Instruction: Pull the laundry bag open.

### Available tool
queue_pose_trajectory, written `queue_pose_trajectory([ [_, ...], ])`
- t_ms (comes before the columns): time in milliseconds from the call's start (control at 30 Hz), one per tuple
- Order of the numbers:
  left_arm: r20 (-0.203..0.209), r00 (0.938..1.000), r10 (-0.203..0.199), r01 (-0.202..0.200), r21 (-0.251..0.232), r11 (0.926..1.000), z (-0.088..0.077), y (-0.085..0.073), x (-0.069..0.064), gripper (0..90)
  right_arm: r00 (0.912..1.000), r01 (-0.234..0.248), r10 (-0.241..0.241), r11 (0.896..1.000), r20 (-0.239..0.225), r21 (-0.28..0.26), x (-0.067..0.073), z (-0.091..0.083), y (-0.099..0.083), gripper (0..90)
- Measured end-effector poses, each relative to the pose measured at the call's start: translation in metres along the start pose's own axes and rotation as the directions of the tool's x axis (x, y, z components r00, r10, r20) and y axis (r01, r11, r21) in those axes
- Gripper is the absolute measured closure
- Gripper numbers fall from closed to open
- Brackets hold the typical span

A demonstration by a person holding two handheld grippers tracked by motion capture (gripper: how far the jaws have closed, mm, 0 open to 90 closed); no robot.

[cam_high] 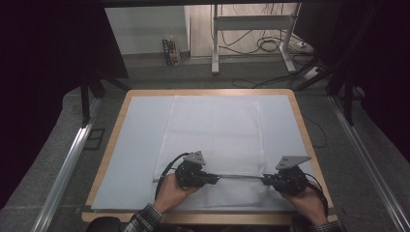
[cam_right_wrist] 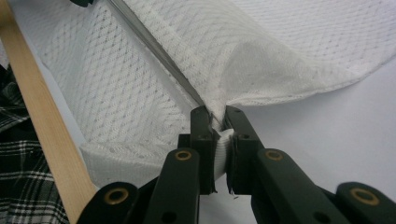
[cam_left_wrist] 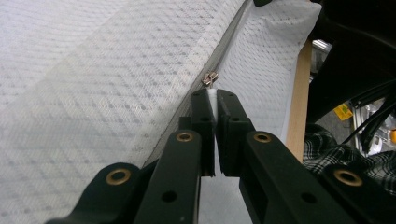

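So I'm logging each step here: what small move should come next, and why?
Probably draw the left gripper along the zipper toward the right gripper. Its jaws are shut on the pull tab just behind the slider, while the right gripper clamps the mesh bag's corner, holding the line taut.

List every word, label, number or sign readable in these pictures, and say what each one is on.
No text can be read.
Box on the floor past the table: print too small and blurred.
Yellow tag in the left gripper view: marks too blurred.
Mesh bag, its zipper pull: no writing seen.
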State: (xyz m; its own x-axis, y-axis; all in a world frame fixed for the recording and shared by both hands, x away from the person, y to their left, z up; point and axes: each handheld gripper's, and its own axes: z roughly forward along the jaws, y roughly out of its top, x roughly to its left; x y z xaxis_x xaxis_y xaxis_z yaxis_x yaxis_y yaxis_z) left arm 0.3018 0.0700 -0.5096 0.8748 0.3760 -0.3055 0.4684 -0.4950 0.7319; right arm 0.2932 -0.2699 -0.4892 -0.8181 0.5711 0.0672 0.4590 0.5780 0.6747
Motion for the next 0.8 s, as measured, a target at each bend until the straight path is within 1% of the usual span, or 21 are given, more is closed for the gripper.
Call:
queue_pose_trajectory([
  [100, -0.007, 0.9999, 0.011, -0.011, 0.009, 0.9999, -0.002, -0.001, 0.000, 87.5, 1.0000, -0.001, 0.001, 1.000, -0.002, -0.001, 0.000, 0.000, 0.000, 82.4],
  [133, -0.006, 1.0000, 0.004, -0.004, 0.003, 1.0000, -0.002, -0.001, 0.000, 87.5, 1.0000, 0.000, 0.000, 1.000, 0.002, 0.000, 0.000, 0.000, 0.000, 82.4],
  [233, -0.010, 0.9999, 0.008, -0.008, 0.010, 0.9999, -0.004, -0.002, 0.000, 87.5, 1.0000, -0.001, 0.001, 1.000, -0.002, 0.000, 0.000, 0.000, 0.000, 82.4],
  [267, -0.016, 0.9999, 0.000, 0.000, 0.006, 1.0000, -0.004, -0.003, 0.000, 87.5, 1.0000, 0.003, -0.003, 1.000, 0.002, 0.004, 0.001, 0.000, 0.001, 82.3],
  [300, -0.015, 0.9999, 0.006, -0.006, 0.011, 0.9999, -0.005, -0.004, 0.001, 87.5, 1.0000, 0.002, -0.002, 1.000, 0.004, 0.005, 0.000, 0.000, 0.000, 82.4],
  [333, -0.016, 0.9999, -0.004, 0.004, 0.005, 1.0000, -0.005, -0.004, 0.001, 87.5, 1.0000, 0.004, -0.004, 1.000, 0.009, 0.004, 0.000, 0.000, 0.000, 82.4],
  [367, -0.012, 0.9999, 0.001, -0.001, 0.007, 1.0000, -0.007, -0.005, 0.002, 87.5, 0.9999, 0.004, -0.004, 1.000, 0.013, 0.005, 0.000, 0.000, 0.000, 82.4],
  [400, -0.009, 1.0000, -0.005, 0.005, 0.003, 1.0000, -0.007, -0.005, 0.002, 87.5, 1.0000, 0.001, -0.001, 1.000, 0.006, 0.001, -0.001, 0.000, 0.000, 82.3],
  [500, -0.012, 0.9999, -0.004, 0.004, 0.005, 1.0000, -0.008, -0.006, 0.001, 87.5, 1.0000, 0.003, -0.003, 1.000, 0.004, -0.001, 0.000, 0.000, 0.000, 82.4],
  [633, -0.009, 0.9997, -0.022, 0.022, -0.004, 0.9998, -0.012, -0.009, 0.003, 87.5, 0.9999, -0.007, 0.007, 1.000, 0.008, 0.001, -0.002, -0.001, -0.001, 82.4],
  [800, -0.010, 0.9996, -0.025, 0.025, -0.010, 0.9996, -0.016, -0.011, 0.003, 87.5, 0.9999, -0.010, 0.010, 1.000, 0.005, -0.001, -0.003, -0.002, -0.001, 82.3],
])
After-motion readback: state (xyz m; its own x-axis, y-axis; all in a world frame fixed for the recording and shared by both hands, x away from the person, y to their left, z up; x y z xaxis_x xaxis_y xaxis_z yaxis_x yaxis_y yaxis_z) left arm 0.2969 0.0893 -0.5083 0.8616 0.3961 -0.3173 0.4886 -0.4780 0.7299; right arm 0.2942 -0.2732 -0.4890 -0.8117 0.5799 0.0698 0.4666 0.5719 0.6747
